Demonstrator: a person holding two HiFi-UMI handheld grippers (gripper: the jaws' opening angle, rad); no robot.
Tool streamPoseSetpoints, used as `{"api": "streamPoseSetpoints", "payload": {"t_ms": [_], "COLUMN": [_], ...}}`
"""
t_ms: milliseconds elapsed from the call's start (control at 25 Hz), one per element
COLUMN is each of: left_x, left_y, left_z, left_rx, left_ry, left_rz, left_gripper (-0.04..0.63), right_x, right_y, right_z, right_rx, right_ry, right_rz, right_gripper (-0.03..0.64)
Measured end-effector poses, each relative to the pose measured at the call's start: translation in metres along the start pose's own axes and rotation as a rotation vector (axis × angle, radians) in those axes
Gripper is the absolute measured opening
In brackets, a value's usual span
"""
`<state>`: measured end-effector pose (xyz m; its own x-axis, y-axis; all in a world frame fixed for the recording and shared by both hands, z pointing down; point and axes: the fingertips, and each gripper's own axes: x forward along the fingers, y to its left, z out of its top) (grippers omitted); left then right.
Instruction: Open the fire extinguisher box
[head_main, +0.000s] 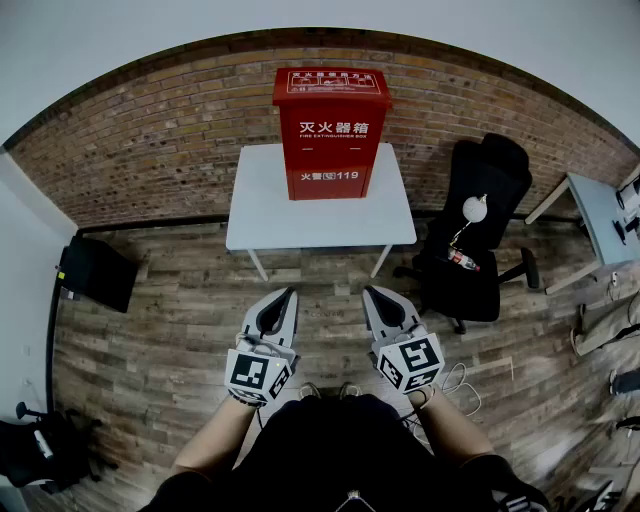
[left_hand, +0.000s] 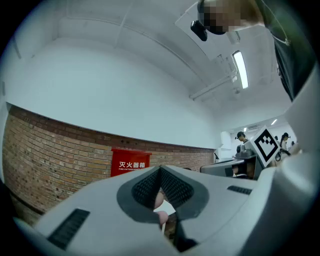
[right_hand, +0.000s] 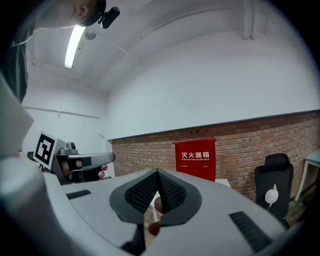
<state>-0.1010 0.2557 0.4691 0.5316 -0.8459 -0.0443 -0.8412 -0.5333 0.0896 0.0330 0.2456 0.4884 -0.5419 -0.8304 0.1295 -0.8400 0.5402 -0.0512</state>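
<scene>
A red fire extinguisher box (head_main: 331, 132) with white lettering stands upright and closed on a white table (head_main: 262, 215) against the brick wall. It also shows far ahead in the left gripper view (left_hand: 131, 162) and the right gripper view (right_hand: 195, 158). My left gripper (head_main: 291, 293) and right gripper (head_main: 367, 291) hang side by side over the wooden floor, well short of the table. Both are shut with nothing between the jaws; the tips meet in the left gripper view (left_hand: 160, 169) and the right gripper view (right_hand: 157, 172).
A black office chair (head_main: 478, 225) with a white lamp-like object stands right of the table. A grey desk (head_main: 603, 215) is at far right, a black box (head_main: 95, 273) at left on the floor. Other people show in the left gripper view.
</scene>
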Motion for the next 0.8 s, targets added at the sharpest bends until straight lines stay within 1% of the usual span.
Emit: {"api": "streamPoseSetpoints", "payload": {"t_ms": [280, 520, 680, 800], "left_x": [-0.014, -0.022, -0.018, -0.01], "left_y": [0.008, 0.02, 0.03, 0.036], "left_z": [0.001, -0.006, -0.012, -0.014], "left_rx": [0.016, 0.02, 0.008, 0.001], "left_ry": [0.0, 0.007, 0.021, 0.025], "left_rz": [-0.014, -0.03, -0.03, -0.031], "left_gripper": [0.05, 0.049, 0.05, 0.05], "right_x": [0.002, 0.004, 0.009, 0.016], "right_y": [0.023, 0.037, 0.034, 0.021], "right_z": [-0.007, -0.02, -0.028, -0.029], "right_rx": [0.019, 0.033, 0.067, 0.088], "right_ry": [-0.002, 0.015, 0.044, 0.053], "right_rz": [-0.001, -0.039, -0.069, -0.094], "right_gripper": [0.018, 0.02, 0.02, 0.02]}}
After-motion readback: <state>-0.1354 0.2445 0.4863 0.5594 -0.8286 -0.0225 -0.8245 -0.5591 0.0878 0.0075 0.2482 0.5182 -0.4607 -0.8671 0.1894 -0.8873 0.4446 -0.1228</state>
